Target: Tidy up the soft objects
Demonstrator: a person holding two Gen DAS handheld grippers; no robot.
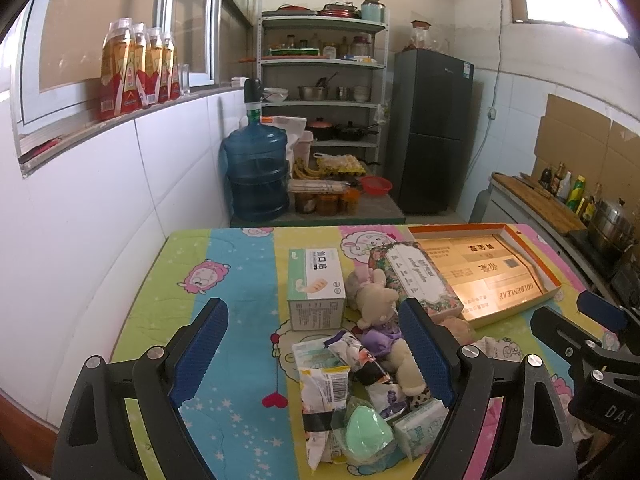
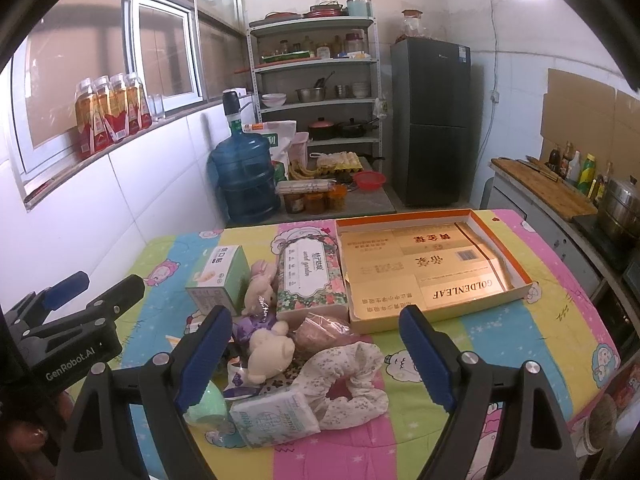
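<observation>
A heap of soft things lies at the near middle of the table. It holds a beige plush toy in a purple dress (image 1: pixel 380 304) (image 2: pixel 268 340), a green sponge (image 1: pixel 364 436) (image 2: pixel 204 404), a tissue pack (image 1: pixel 420 428) (image 2: pixel 272 420), snack packets (image 1: pixel 324 384) and a floral fabric scrunchie (image 2: pixel 348 376). My left gripper (image 1: pixel 316 344) hovers open over the packets and the plush, touching nothing. My right gripper (image 2: pixel 316 356) is open above the scrunchie and a pink mesh bag (image 2: pixel 320 330). Each gripper appears at the edge of the other's view: right gripper (image 1: pixel 564 308), left gripper (image 2: pixel 106 284).
Behind the heap stand a green-and-white box (image 1: pixel 316 288) (image 2: pixel 220 276), a floral box (image 1: pixel 416 276) (image 2: pixel 310 276) and a shallow gold tray box (image 1: pixel 488 272) (image 2: pixel 424 264). A cartoon cloth (image 1: pixel 224 280) covers the table. A tiled wall runs along the left, and a counter with a steel pot (image 2: pixel 620 208) on the right.
</observation>
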